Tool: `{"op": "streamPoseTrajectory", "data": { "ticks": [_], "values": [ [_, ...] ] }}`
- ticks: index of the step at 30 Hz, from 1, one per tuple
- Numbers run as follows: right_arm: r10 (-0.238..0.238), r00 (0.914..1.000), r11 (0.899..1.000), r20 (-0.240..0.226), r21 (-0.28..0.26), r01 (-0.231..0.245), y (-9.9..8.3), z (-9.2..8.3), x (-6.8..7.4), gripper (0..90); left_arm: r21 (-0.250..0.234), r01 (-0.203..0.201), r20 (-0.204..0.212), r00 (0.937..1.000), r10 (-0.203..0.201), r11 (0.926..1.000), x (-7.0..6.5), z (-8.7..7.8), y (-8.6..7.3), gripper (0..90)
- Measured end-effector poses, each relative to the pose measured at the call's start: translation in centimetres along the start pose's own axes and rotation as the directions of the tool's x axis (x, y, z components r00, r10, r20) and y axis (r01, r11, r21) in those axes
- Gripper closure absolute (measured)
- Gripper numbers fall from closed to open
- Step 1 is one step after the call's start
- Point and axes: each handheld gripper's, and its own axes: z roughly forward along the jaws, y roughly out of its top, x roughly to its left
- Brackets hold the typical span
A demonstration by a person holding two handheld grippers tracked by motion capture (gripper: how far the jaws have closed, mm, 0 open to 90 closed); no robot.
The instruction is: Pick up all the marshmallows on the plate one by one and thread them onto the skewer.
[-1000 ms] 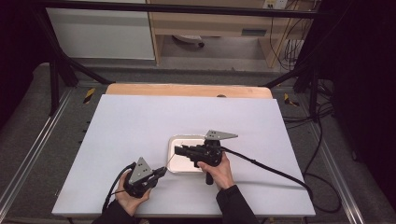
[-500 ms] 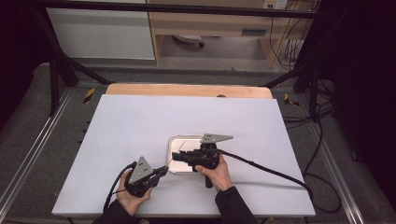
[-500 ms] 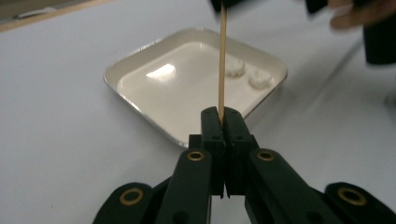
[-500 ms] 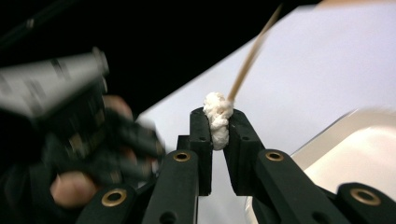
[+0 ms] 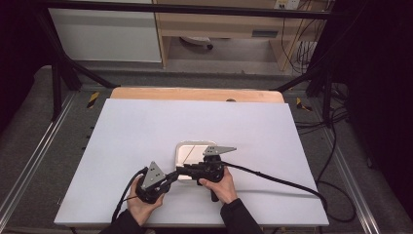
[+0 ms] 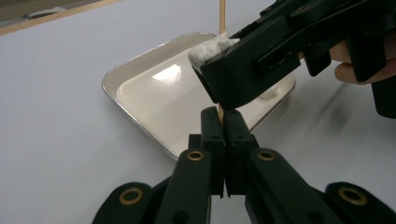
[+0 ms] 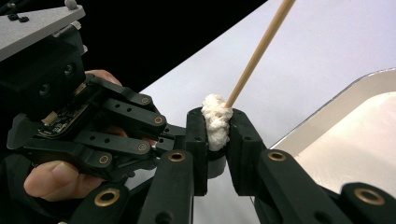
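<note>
Cotton wad sits pinched between the right hand-held gripper's jaws, which have just been easing apart, threaded on a wooden stick that the left hand-held gripper clamps tight at its near end. Looks like they're pulling the cotton off over the white tray on the desk; next it probably needs sliding along the stick.

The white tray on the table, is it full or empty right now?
Nearly empty. The tray shows a bare glossy floor in the left gripper view, apart from a small white lump by its far rim.
</note>
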Motion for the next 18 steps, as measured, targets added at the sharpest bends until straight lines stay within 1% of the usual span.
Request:
{"op": "streamPoseTrajectory", "data": {
  "ticks": [3,6,7,8,9,10,12,13,15,16,18],
  "values": [
    [-0.001,1.0,1.0,0.005,0.009,0.001,0.1,-0.1,0.0,78.4,-0.004,-0.005,0.002,1.0,0.005,1.0,-0.1,0.0,0.0,88.8],
    [-0.016,0.9995,1.0,0.026,0.005,0.016,0.3,-0.4,0.3,73.0,-0.013,-0.004,0.006,1.0,0.004,0.9999,-0.1,-0.1,0.0,88.8],
    [-0.022,0.9992,1.0,0.032,0.001,0.022,0.4,-0.5,0.4,69.3,-0.013,-0.004,0.007,1.0,0.004,0.9999,-0.1,-0.2,0.0,88.8],
    [-0.028,0.9985,1.0,0.047,-0.008,0.029,0.5,-0.6,0.5,52.1,-0.018,-0.002,0.011,0.9999,0.003,0.9998,0.0,-0.2,0.0,88.7],
    [-0.033,0.9954,0.999,0.09,-0.01,0.034,0.5,-0.6,0.5,47.7,-0.016,-0.004,0.007,1.0,0.004,0.9999,0.0,-0.3,0.0,88.7],
    [-0.046,0.9936,0.999,0.104,0.002,0.046,0.6,-0.7,0.5,46.2,-0.016,0.0,0.007,1.0,0.0,0.9999,0.1,-0.3,0.0,88.8],
    [-0.064,0.9912,0.998,0.115,0.006,0.064,0.8,-0.9,0.6,38.4,-0.009,0.003,-0.003,1.0,-0.003,1.0,0.3,-0.3,0.0,88.8],
    [-0.068,0.9907,0.998,0.118,0.001,0.068,0.9,-1.1,0.6,34.3,-0.006,0.014,-0.002,0.9999,-0.014,0.9999,0.4,-0.3,-0.1,88.8],
    [-0.081,0.9896,0.997,0.119,0.005,0.081,1.1,-1.4,0.8,29.6,-0.021,0.031,0.005,0.9995,-0.031,0.9993,0.9,-0.3,-0.2,88.8],
    [-0.097,0.9867,0.995,0.13,0.011,0.096,1.3,-1.6,0.9,26.3,-0.024,0.037,0.009,0.9993,-0.037,0.999,1.0,-0.4,-0.2,88.8],
    [-0.116,0.9817,0.993,0.152,0.023,0.114,1.5,-2.0,1.0,18.6,-0.024,0.048,0.008,0.9988,-0.048,0.9985,1.2,-0.5,-0.2,88.8]
  ]
}}
